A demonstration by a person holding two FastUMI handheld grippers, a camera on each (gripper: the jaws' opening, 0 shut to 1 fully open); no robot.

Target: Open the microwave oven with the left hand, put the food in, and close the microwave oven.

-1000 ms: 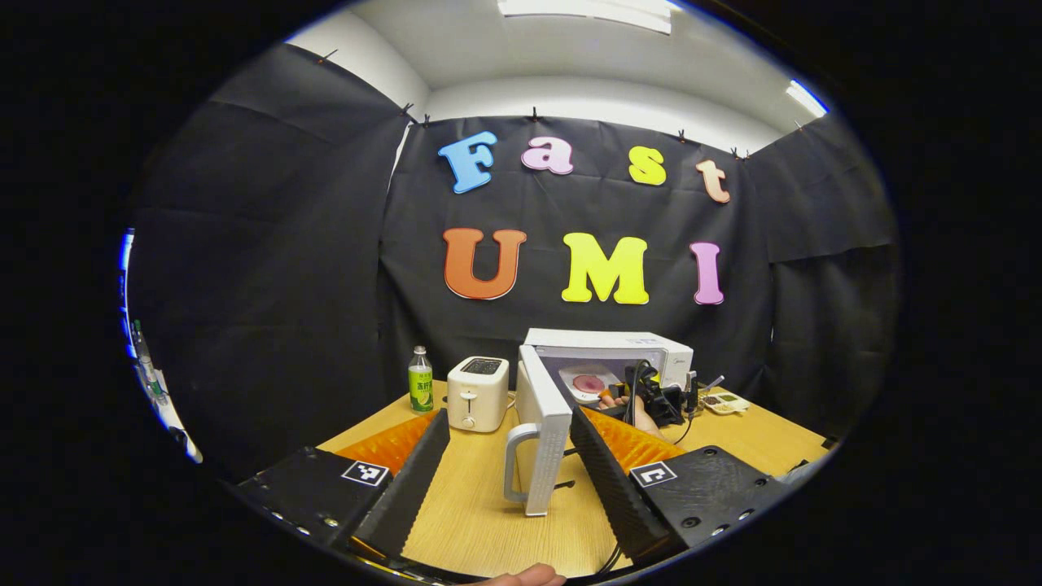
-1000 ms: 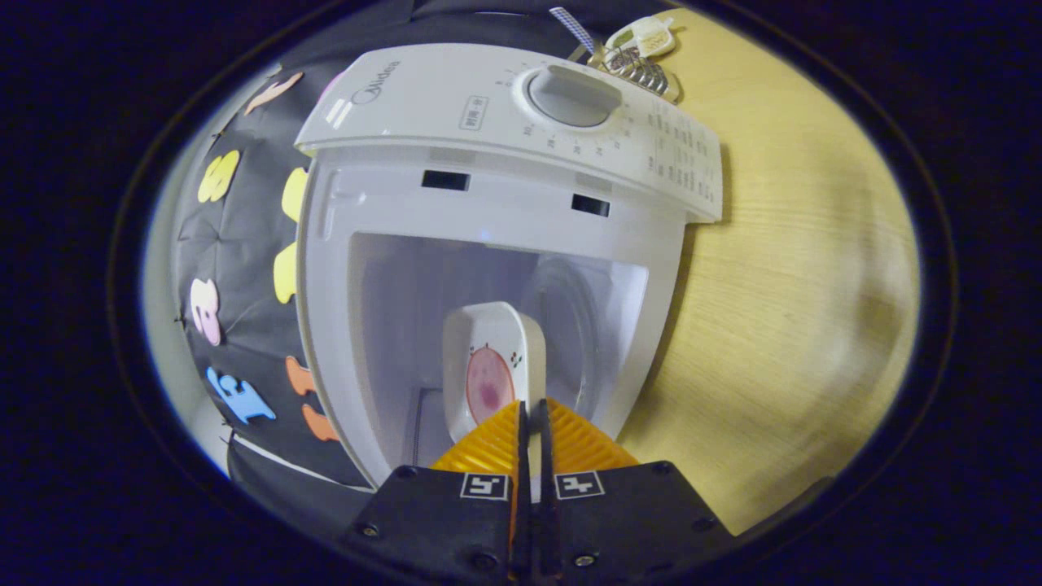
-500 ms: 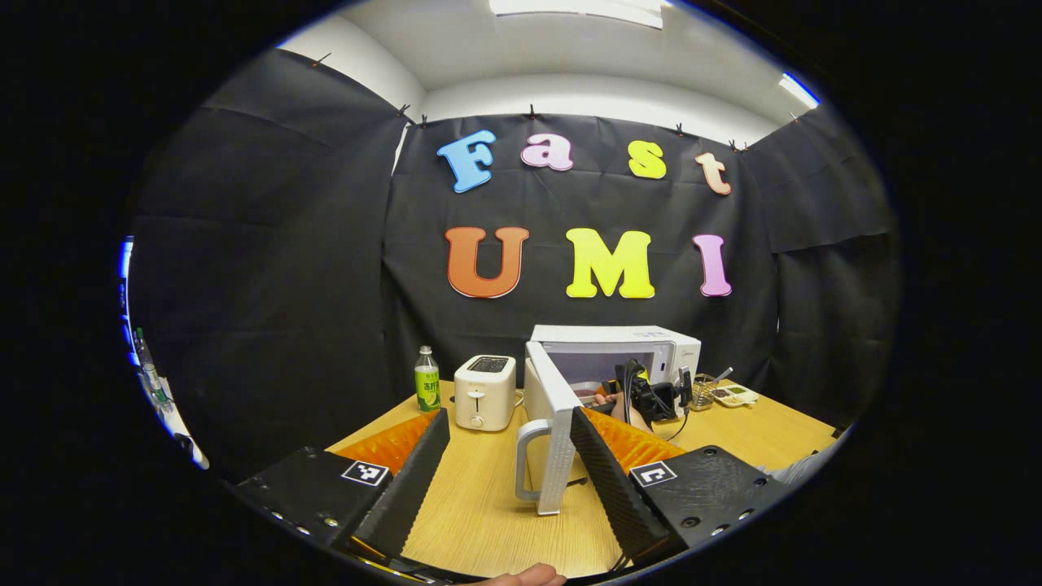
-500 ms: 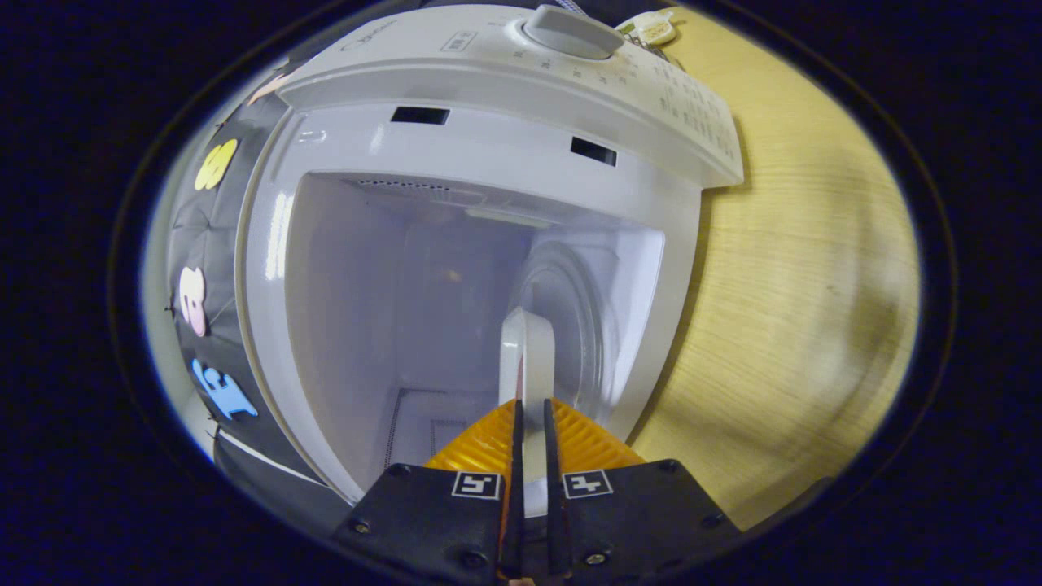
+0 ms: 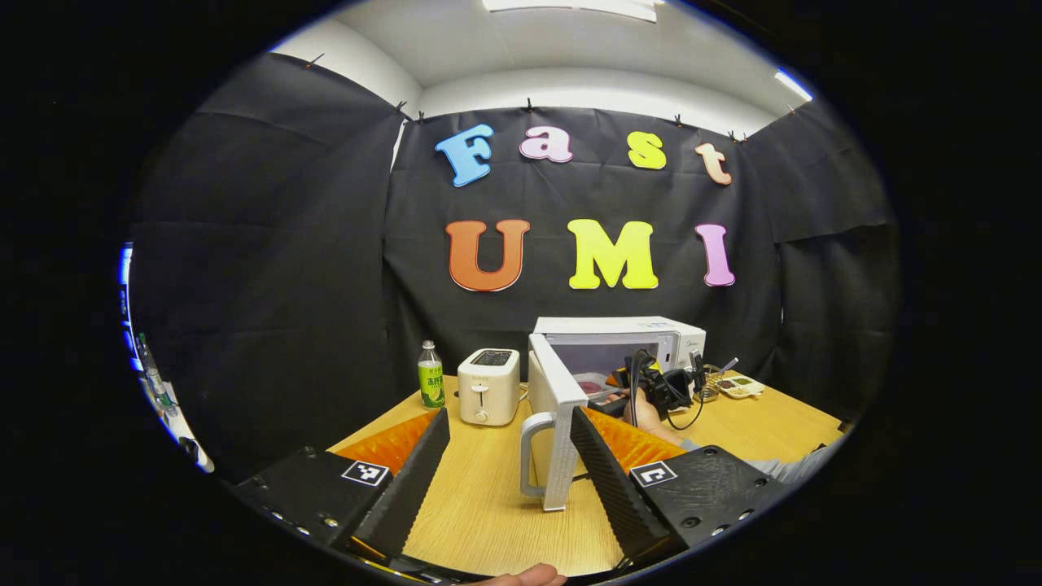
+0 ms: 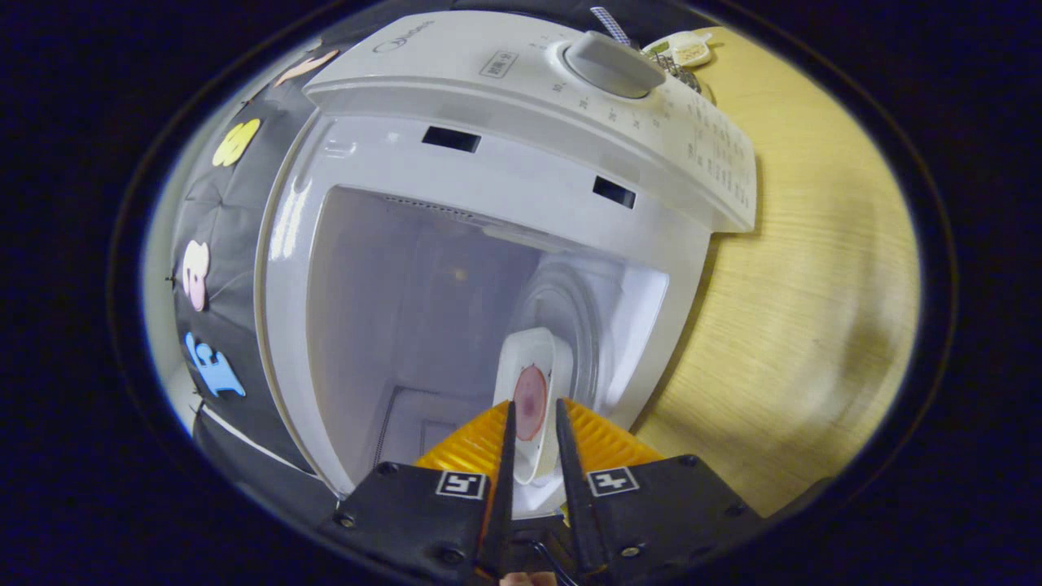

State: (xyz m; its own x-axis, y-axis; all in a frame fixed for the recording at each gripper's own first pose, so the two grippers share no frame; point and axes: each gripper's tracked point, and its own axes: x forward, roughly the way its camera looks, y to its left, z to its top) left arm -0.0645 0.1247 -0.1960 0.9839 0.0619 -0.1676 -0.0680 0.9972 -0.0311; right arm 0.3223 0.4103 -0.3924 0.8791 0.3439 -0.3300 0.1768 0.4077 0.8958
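The white microwave (image 5: 619, 330) stands at the back of the wooden table (image 5: 480, 513) with its door (image 5: 562, 407) swung open toward me. My left gripper (image 5: 509, 415) is open, well in front of the door's handle (image 5: 529, 456), touching nothing. In the right gripper view the microwave (image 6: 529, 89) shows its open cavity. A white plate (image 6: 533, 366) with a pink food slice sits inside, against the glass turntable (image 6: 570, 309). My right gripper (image 6: 531, 407) reaches into the cavity, its fingers slightly parted around the plate's near rim. The right gripper (image 5: 659, 387) and the hand holding it show at the oven's mouth.
A white toaster (image 5: 488, 387) and a green-labelled bottle (image 5: 431, 376) stand left of the microwave. Small dishes (image 5: 737, 385) and a wire rack lie to its right. The open door juts out over the middle of the table.
My right gripper's fingers have parted from tightly pinching the plate's rim, and the plate has settled inside the cavity. The left gripper has drifted slightly; the door stays open.
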